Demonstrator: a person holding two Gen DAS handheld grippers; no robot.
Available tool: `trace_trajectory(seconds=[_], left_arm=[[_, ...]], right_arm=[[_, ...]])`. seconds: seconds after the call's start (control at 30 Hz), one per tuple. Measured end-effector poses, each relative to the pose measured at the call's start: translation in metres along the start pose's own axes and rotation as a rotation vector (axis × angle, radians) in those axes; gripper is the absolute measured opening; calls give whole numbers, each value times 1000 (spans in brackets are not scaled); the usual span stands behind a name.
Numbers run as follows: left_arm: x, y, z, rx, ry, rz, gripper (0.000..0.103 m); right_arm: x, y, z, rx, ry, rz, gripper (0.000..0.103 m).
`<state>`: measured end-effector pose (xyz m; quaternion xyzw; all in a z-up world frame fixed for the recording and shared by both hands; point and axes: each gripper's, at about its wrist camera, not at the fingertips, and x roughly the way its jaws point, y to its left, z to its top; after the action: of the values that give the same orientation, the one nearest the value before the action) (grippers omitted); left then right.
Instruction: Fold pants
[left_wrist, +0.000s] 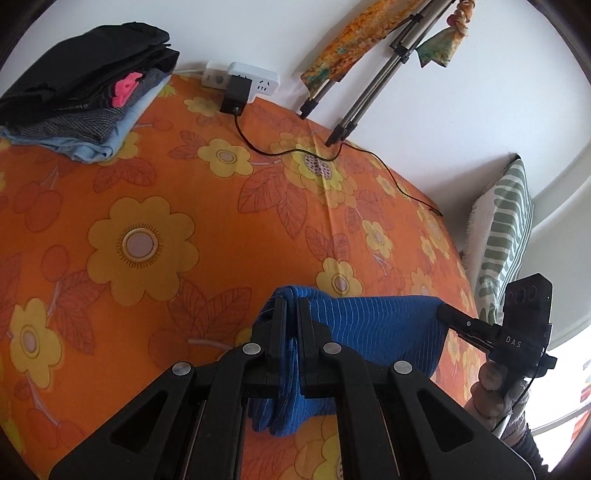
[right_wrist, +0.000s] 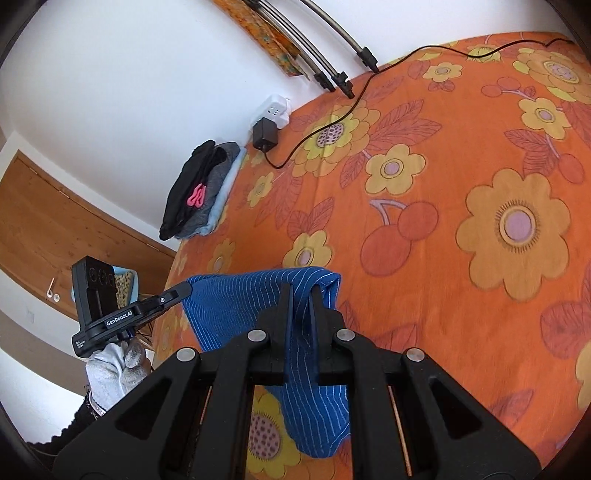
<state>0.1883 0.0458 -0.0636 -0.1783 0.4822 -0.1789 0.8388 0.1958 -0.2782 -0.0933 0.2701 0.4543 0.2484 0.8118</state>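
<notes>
The blue pinstriped pants (left_wrist: 369, 332) hang stretched between my two grippers above the orange flowered bedsheet (left_wrist: 147, 206). My left gripper (left_wrist: 291, 306) is shut on one end of the cloth, which bunches between its fingers. My right gripper (right_wrist: 301, 291) is shut on the other end of the pants (right_wrist: 236, 302), whose loose part drapes down below the fingers. Each gripper shows in the other's view, the right one (left_wrist: 443, 314) at the pants' right edge, the left one (right_wrist: 184, 290) at their left edge.
A stack of folded clothes (left_wrist: 81, 99) lies at the bed's far corner by the wall. A white power strip (left_wrist: 240, 79) with a black adapter and cable (left_wrist: 332, 155) lies on the sheet. Tripod legs (left_wrist: 354, 110) stand at the bed's far edge. A striped pillow (left_wrist: 506, 221) is on the right.
</notes>
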Motion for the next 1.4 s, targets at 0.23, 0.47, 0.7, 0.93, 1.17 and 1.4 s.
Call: trace_trajectory(seconds=[0.23,0.47,0.7,0.93,1.17,1.4], left_arm=[[36,10,28,-7,30,29,3],[56,23,44,-58,48,31,5],[47,25,49,-27,3,73,5],[25,-7,37,122,-26,40,5],[40,-27,14,221,60,-16,5],[57,-15,7,230,108,37,5]], right_arm=[[30,-16,28,18,28,-34,7],[46,-24,37,5,27,-104,7],[46,-28,36,-6,21,-149,7],[46,-23,37,-46,36,-171,12],[17,2,24,-174,-21,-228,24],[21,37,-23,-402,49,-232,24]])
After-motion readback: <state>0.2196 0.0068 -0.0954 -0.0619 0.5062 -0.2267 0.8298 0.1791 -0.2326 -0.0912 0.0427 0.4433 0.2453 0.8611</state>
